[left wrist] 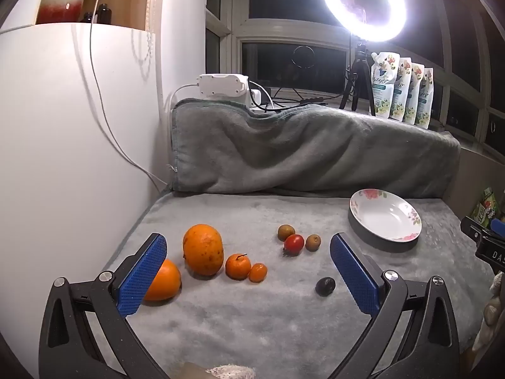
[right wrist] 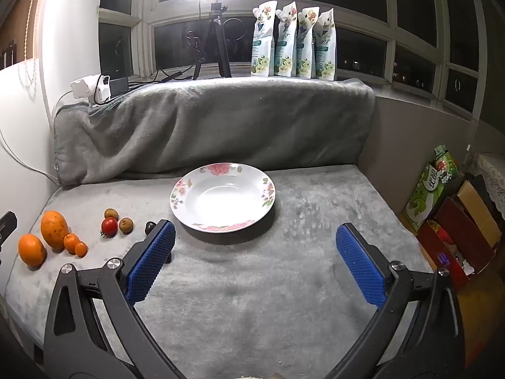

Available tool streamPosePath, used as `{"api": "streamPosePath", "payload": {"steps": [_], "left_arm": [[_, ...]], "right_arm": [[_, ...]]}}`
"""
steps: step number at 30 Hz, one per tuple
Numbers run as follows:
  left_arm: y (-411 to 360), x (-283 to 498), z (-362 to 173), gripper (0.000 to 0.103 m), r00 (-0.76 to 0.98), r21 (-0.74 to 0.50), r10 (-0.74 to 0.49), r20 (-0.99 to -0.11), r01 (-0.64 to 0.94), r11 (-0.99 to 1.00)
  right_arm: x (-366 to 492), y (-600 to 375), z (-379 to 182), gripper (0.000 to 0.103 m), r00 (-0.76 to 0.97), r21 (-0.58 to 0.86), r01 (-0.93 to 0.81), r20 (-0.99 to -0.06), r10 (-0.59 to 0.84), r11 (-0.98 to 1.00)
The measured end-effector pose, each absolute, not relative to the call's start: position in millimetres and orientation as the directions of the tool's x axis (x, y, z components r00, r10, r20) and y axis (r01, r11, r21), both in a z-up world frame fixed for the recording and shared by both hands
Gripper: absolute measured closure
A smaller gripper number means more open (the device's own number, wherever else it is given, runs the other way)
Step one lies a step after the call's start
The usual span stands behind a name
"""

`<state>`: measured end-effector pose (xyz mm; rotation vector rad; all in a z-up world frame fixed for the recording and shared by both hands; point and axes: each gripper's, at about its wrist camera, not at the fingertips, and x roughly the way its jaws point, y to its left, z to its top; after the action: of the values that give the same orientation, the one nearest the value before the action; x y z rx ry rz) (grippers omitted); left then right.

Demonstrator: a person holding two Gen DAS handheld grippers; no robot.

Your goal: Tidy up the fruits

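Fruits lie on a grey blanket: a large orange, a round orange half hidden behind my left finger, two small mandarins, a red tomato, two brown fruits and a dark fruit. My left gripper hovers open above them, holding nothing. A white plate with a floral rim stands empty ahead of my right gripper, which is open and empty. In the right wrist view the fruits, among them the large orange and the tomato, sit at far left.
A blanket-covered ledge rises behind the surface, with several refill pouches, a ring light on a tripod and a power strip on top. A white cabinet stands left. Boxes sit low at right.
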<state>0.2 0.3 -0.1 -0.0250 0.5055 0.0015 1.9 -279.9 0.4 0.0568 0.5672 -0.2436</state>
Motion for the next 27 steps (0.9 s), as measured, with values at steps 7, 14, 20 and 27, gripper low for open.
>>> {"api": "streamPosePath", "payload": {"steps": [7,14,20,27], "left_arm": [[2.5,0.6,0.4,0.0,0.879,-0.021,-0.003,-0.477,-0.008,1.0],[1.1,1.2,-0.4,0.0,0.879,-0.018,0.0,-0.477,-0.01,1.0],[0.8,0.3,0.1,0.0,0.88,-0.017,-0.001,-0.475,-0.008,1.0],[3.2,1.0,0.9,0.0,0.88,-0.018,-0.002,-0.475,-0.008,1.0]], "right_arm": [[1.9,-279.7,0.6,0.0,0.82,-0.01,0.241,-0.533,-0.209,0.97],[2.4,-280.2,0.7,0.0,0.818,-0.011,0.248,-0.534,-0.215,0.969],[2.6,-281.0,0.2,0.0,0.818,-0.012,0.246,-0.534,-0.214,0.969],[2.4,-281.7,1.0,0.0,0.818,-0.011,0.246,-0.534,-0.213,0.969]]}}
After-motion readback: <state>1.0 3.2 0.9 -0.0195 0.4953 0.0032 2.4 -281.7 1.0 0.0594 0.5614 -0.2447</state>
